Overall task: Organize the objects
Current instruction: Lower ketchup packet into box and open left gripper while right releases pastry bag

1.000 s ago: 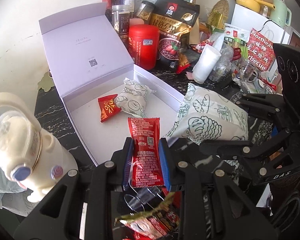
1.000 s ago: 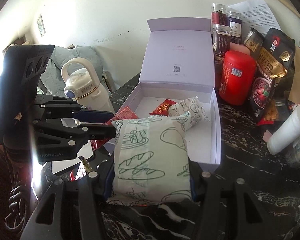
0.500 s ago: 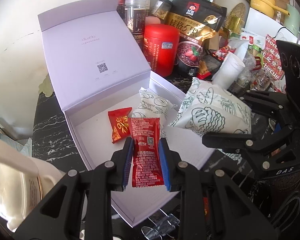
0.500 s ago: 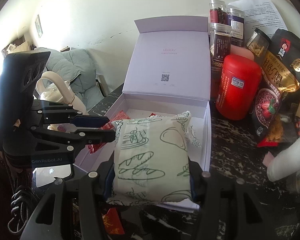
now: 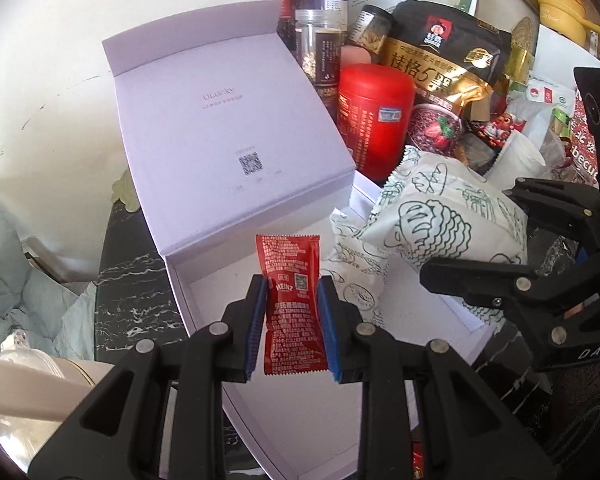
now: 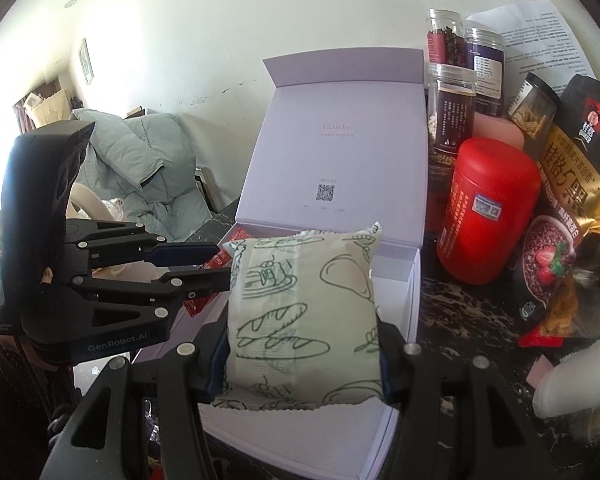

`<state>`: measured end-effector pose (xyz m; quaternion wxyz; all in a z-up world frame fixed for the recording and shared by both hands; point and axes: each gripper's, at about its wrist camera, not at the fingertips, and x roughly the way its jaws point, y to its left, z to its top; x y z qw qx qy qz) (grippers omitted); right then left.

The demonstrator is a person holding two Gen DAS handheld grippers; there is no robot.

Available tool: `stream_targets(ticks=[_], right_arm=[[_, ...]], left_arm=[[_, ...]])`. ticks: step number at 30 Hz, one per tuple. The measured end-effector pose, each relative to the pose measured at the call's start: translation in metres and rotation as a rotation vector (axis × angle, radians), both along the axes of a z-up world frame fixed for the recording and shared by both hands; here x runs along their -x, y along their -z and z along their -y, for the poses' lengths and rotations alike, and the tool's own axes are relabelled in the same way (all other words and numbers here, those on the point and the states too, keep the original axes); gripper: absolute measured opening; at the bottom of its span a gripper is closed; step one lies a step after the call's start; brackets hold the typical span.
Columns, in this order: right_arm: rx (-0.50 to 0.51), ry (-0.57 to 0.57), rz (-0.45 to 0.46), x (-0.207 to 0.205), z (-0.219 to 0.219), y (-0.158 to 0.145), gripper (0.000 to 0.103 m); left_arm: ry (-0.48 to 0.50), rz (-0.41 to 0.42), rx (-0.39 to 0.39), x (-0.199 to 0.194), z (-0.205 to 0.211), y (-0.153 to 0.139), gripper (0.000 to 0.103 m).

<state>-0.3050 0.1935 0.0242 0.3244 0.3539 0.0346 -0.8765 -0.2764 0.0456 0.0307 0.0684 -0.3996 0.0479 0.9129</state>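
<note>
**Two packets held over the open lilac box**

A lilac gift box (image 5: 380, 412) with its lid (image 5: 228, 140) propped upright is seen ahead of and beneath both sets of fingers, on a dark marbled tabletop (image 6: 460, 308). Beyond the right gripper's fingertips and off to their right, a red canister (image 6: 488, 216) is stood just beside the box, with a black oat bag (image 6: 576, 200) further right and clear jars (image 6: 452, 112) behind it.

A pale green bread packet (image 6: 304, 320), printed with loaf drawings, is pinched by its two sides between the fingers of the right gripper (image 6: 302, 356) and is held above the box's near end. A second, smaller bread packet (image 5: 356, 276) is seen lying inside the box, just right of the left gripper's fingertips.

A red Heinz ketchup sachet (image 5: 292, 304) is clamped upright between the blue pads (image 5: 257, 328) of the left gripper (image 5: 292, 328), its upper half standing past the fingertips, over the box's interior.
</note>
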Motion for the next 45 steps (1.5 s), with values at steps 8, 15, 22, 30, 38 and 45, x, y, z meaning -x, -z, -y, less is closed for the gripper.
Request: stream_targets(ticks=[8,15,22,30,38,45], right_arm=[[0.0,-0.021,-0.021,0.027,0.004,-0.002,0.057],[0.016,-0.026,0.038,0.05,0.008,0.022,0.057],[0.019,-0.011,0.066,0.059,0.007,0.036,0.057],[0.023,0.004,0.12,0.07,0.01,0.056,0.057],[0.025,-0.008,0.146,0.072,0.015,0.064,0.057],[0.022,0.027,0.187,0.077,0.014,0.07,0.059]], left_arm=[[-0.005,-0.014,-0.006,0.022,-0.002,0.0,0.025],[-0.004,-0.017,0.035,0.042,-0.014,0.012,0.025],[-0.023,0.029,0.039,0.054,-0.012,0.034,0.025],[-0.06,0.11,0.011,0.066,-0.004,0.057,0.025],[-0.074,0.164,-0.032,0.073,0.001,0.066,0.025],[-0.078,0.188,-0.049,0.076,0.002,0.071,0.028]])
